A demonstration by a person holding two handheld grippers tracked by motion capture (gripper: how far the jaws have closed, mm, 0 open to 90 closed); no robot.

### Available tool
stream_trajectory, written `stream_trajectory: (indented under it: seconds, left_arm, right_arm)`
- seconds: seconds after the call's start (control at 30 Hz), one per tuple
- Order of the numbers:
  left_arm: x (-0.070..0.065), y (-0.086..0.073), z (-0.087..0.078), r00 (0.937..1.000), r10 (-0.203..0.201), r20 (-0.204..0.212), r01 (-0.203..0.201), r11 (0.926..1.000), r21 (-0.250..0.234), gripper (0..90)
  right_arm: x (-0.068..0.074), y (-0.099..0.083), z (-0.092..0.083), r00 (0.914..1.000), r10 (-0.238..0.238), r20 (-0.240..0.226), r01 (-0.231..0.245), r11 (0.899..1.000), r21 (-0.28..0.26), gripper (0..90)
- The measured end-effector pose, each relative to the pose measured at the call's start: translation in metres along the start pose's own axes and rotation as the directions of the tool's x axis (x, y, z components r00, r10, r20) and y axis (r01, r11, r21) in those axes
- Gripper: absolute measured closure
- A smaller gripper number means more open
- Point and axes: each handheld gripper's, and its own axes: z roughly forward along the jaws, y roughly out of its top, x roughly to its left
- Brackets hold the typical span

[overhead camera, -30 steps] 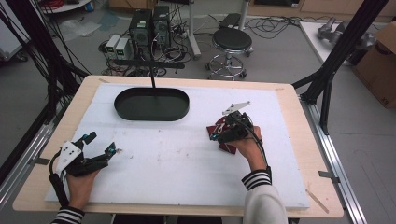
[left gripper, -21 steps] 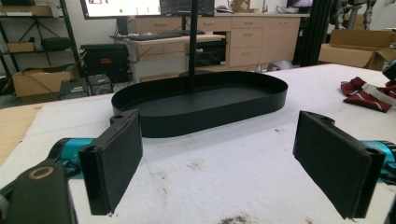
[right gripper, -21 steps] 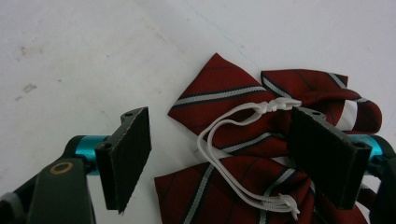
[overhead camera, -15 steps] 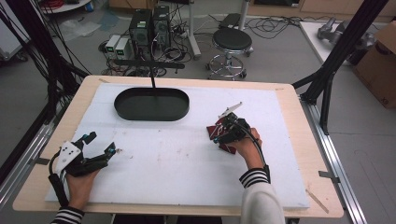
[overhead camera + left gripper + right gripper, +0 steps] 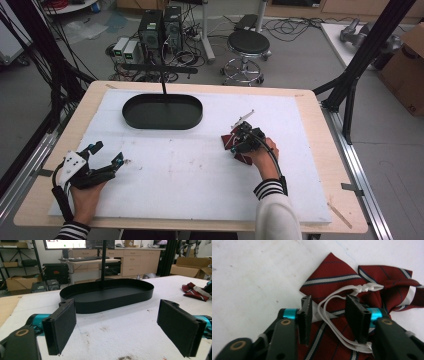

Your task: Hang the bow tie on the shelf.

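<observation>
- Step in hand looks like picking up the striped bow tie (image 5: 352,280), which lies flat on the tabletop (image 5: 200,170) right under and between the jaws of the right gripper (image 5: 329,312).
- The right gripper's jaws have just been closing in. The tie and its white cord (image 5: 337,296) sit between them, but the pads don't seem to be pressing on anything yet, so not a grip so far.
- To do it well I'd push the jaws down a bit further so they pinch a fold of fabric, not just the cord. The cord is thin and loopy and would probably slide out or leave the tie dangling.
- Grab near the knot in the middle if you can; the wings are floppy and would likely droop.
- Material: woven, slightly ribbed cloth, dark red with white and navy stripes, soft and creased. The cord is stretchy-looking elastic with a knotted bit.
- The left gripper (image 5: 117,327) rests with its jaws spread wide, nothing between them. Ahead of its jaws is the black oval tray (image 5: 105,296): smooth, rigid, low wall, matte finish. Probably where the tie goes.
- The tabletop cover is white, foamy and a little stained.
</observation>
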Motion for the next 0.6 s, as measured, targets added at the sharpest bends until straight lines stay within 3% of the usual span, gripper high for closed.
stream_trajectory:
  seconds: [0.33, 0.6]
  left_arm:
    - [0.0000, 0.0000, 0.0000, 1.0000, 0.000, -0.001, 0.000, 1.0000, 0.000, 16.2]
    - [0.0001, 0.0000, -0.0001, 1.0000, -0.003, -0.002, 0.003, 1.0000, 0.000, 16.2]
  right_arm:
    - [0.0007, -0.0004, 0.0009, 0.9999, -0.010, 0.004, 0.010, 0.999, 0.030, 62.9]
    - [-0.0005, -0.0003, 0.0054, 0.9999, 0.013, -0.008, -0.013, 0.998, 0.055, 67.5]
